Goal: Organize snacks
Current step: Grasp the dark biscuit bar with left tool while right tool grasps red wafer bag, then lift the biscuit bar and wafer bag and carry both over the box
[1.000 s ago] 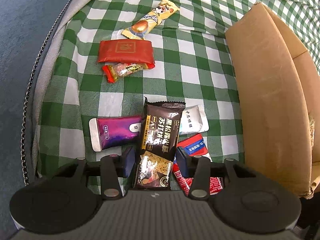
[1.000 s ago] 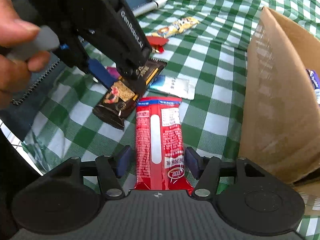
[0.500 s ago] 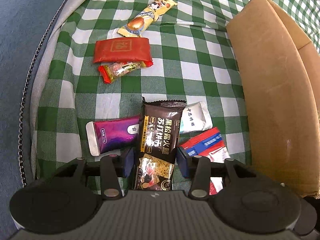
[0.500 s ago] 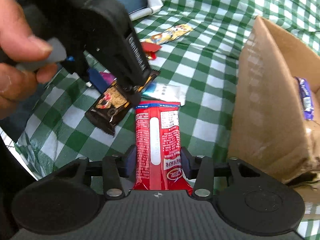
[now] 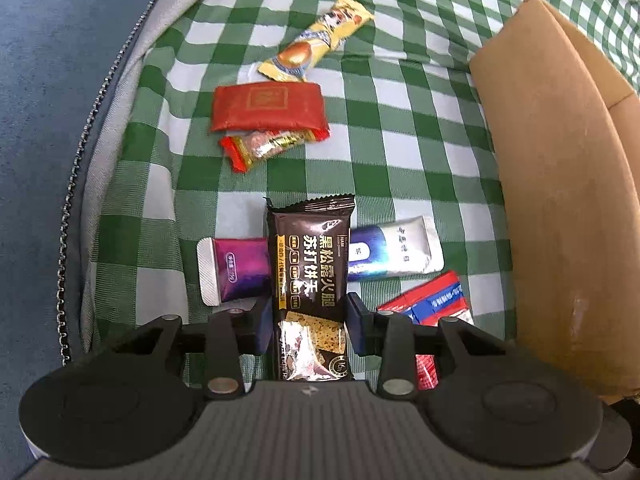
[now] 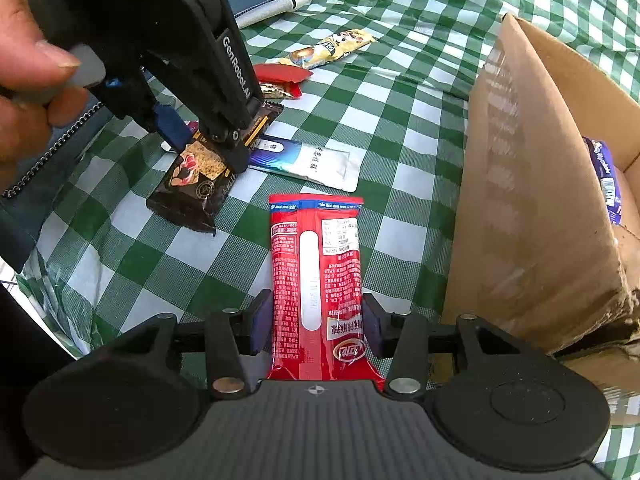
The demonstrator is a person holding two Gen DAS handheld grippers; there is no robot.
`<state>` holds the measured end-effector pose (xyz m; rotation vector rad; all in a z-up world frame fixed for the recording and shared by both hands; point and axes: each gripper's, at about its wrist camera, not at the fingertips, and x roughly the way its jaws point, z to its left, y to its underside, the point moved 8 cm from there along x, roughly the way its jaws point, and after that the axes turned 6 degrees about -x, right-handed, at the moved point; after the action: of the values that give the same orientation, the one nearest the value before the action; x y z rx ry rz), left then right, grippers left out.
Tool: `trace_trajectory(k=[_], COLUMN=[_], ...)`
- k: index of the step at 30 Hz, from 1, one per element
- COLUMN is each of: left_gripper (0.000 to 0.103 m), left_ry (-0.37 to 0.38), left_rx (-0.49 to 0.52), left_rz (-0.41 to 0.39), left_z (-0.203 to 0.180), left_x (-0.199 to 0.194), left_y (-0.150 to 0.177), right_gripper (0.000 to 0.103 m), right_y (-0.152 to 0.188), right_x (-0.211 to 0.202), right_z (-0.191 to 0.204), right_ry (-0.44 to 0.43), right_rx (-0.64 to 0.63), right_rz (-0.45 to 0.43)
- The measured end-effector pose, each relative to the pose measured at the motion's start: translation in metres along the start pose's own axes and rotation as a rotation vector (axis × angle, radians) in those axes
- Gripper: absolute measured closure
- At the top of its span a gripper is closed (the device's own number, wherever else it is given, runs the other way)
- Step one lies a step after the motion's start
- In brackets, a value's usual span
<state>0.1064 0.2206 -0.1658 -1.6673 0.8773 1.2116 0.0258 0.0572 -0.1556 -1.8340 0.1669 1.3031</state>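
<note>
The black cracker pack [image 5: 310, 280] lies on the green checked cloth [image 5: 400, 152], clamped between the 2 fingers of the left gripper [image 5: 310, 326], its far end overlapping a purple packet [image 5: 236, 270] and a blue-white sachet [image 5: 394, 254]. The red wafer pack [image 6: 318, 280] is clamped in the right gripper [image 6: 318, 326], just beside the cardboard box [image 6: 532, 208], which holds a purple bar [image 6: 606, 180]. Farther off lie a red packet [image 5: 268, 106] and a yellow bar [image 5: 316, 44].

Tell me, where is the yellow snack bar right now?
In the left wrist view the yellow snack bar lies far up the checked cloth, just beyond the flat red packet.
</note>
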Motion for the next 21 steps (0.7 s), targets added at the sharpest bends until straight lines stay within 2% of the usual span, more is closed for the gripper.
trace_trajectory(k=[11, 17, 21], left_gripper=[0.061, 0.065, 0.065], left_ry=[-0.006, 0.063, 0.076], left_rx=[0.016, -0.033, -0.069], left_rz=[-0.016, -0.114, -0.167], left_z=[-0.004, -0.003, 0.001], left_x=[0.001, -0.019, -0.028], left_y=[-0.001, -0.013, -0.019], right_gripper=[0.055, 0.056, 0.056], right_y=[-0.001, -0.008, -0.015], right_x=[0.001, -0.008, -0.020], right_z=[-0.001, -0.006, -0.007], right_ry=[0.004, 0.028, 0.047], right_rx=[-0.002, 0.020, 0.013], right_rz=[-0.007, -0.054, -0.105])
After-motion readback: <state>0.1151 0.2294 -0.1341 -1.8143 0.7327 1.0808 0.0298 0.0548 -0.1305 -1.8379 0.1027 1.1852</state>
